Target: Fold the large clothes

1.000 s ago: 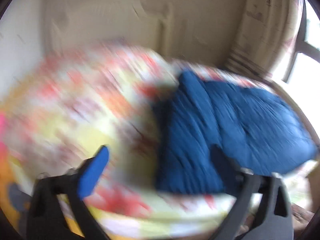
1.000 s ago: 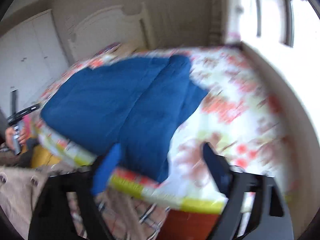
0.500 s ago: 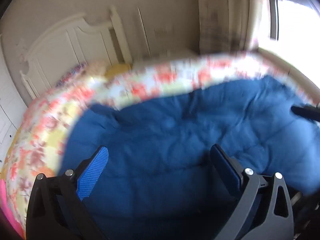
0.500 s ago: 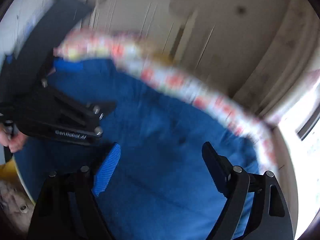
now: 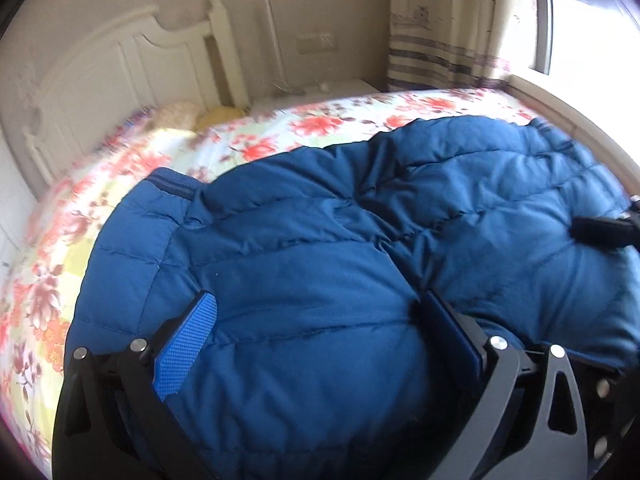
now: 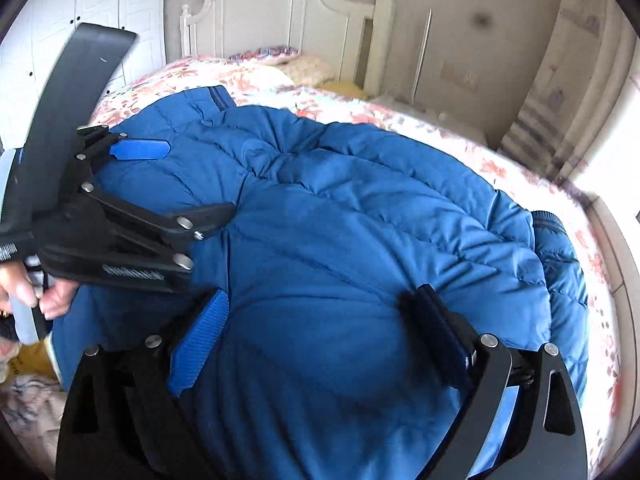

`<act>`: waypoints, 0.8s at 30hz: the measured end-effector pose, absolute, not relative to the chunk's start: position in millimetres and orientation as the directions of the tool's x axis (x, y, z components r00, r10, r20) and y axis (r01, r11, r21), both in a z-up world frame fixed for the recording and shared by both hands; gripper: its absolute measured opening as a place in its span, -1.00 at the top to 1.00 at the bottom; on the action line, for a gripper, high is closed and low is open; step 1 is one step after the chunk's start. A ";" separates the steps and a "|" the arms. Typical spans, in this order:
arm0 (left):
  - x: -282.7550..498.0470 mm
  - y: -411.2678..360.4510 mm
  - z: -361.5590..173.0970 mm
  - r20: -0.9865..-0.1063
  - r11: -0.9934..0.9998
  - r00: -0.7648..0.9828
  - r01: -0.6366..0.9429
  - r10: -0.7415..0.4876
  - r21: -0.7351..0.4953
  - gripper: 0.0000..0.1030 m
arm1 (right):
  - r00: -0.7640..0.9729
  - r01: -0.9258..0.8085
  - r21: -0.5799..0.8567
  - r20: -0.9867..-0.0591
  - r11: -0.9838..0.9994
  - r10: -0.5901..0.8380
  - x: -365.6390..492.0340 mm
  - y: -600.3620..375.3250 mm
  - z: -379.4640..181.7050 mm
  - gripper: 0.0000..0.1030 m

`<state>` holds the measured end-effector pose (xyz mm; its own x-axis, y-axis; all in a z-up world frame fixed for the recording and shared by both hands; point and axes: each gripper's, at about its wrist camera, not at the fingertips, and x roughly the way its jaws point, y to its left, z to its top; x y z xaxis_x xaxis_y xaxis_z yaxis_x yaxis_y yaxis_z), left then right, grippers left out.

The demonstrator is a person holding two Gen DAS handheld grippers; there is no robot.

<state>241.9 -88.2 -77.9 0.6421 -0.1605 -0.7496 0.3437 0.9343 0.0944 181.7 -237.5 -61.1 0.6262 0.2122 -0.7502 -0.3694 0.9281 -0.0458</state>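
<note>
Blue quilted down jacket [image 5: 320,240] lies spread across the bed with the floral red-and-white sheet [image 5: 120,184], white headboard [image 5: 120,64] beyond. From the left: one ribbed dark-striped cuff [image 5: 172,186] shows at the far left edge of the jacket, sleeve apparently drawn in over the body; puffy bulk in the middle; a second cuff [image 6: 548,220] at the far right edge in the right wrist view.

Progress, as judged: sleeves look tucked inward, so a first fold seems made. The body is not yet doubled over into a compact bundle. Most of the folding appears left, along with pressing the loft flat.

Left hand-held gripper [image 5: 320,320]: jaws stand wide apart, blue ribbed pad to the left, dark pad to the right, straddling a bulge of jacket near its lower edge. Pads do not visibly pinch; whether they touch the fabric is hard to tell.

Right hand-held gripper [image 6: 316,316]: jaws opening, near full spread, jacket fabric swelling between them, not clamped. The person's hand [image 6: 28,292] on the left tool's handle shows at far left in that view.
</note>
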 end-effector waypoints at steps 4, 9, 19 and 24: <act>261.8 -62.6 -33.7 -0.701 0.957 0.698 0.281 -0.150 0.074 -0.95 | 0.694 -0.318 -0.037 -0.690 0.948 0.206 190.2 -255.8 -21.1 -0.75; 325.8 -64.9 -22.1 -0.699 0.961 0.715 0.192 0.001 0.198 -0.96 | 0.728 -0.235 -0.059 -0.673 0.970 0.135 259.1 -249.3 -3.9 -0.40; 391.7 -32.6 -92.3 -0.811 0.988 0.584 0.137 -0.026 0.067 -0.96 | 0.590 -0.247 -0.073 -0.802 0.966 0.090 326.1 -227.3 -67.0 -0.22; 389.7 -32.0 -93.5 -0.805 0.990 0.593 0.133 -0.035 0.054 -0.96 | 0.664 -0.090 -0.102 -0.747 0.991 -0.017 318.1 -277.4 -41.6 -0.26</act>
